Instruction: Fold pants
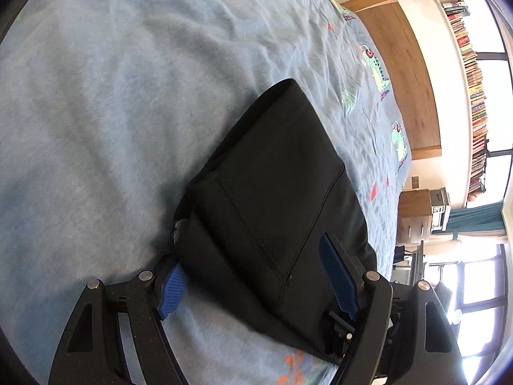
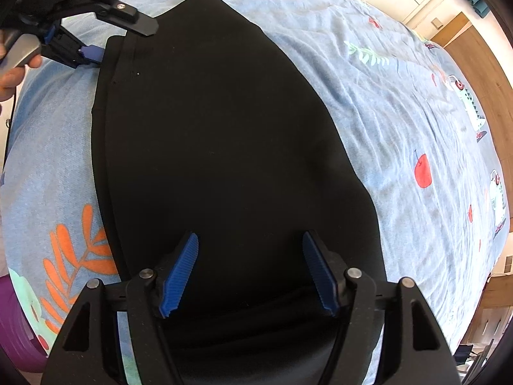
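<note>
Black pants [image 1: 272,176] lie folded into a compact stack on the light blue bedspread [image 1: 112,96]. My left gripper [image 1: 250,250] is open at the stack's near end. Its left blue pad [image 1: 171,292] sits at the fabric's side edge and its right pad [image 1: 338,276] rests over the top layer. In the right wrist view the pants [image 2: 224,128] fill the middle, and the left gripper [image 2: 125,40] straddles their far left corner. My right gripper [image 2: 249,235] hovers open over the near end of the pants, pointing steeply down, with flat cloth below its pads.
The bedspread [image 2: 400,112] carries printed leaves, apples and cartoon animals and runs out to the right. A person's hand [image 2: 9,77] holds the left gripper's handle. A wooden headboard panel [image 1: 407,73], a row of books [image 1: 474,96] and a bedside cabinet [image 1: 416,211] lie beyond the bed.
</note>
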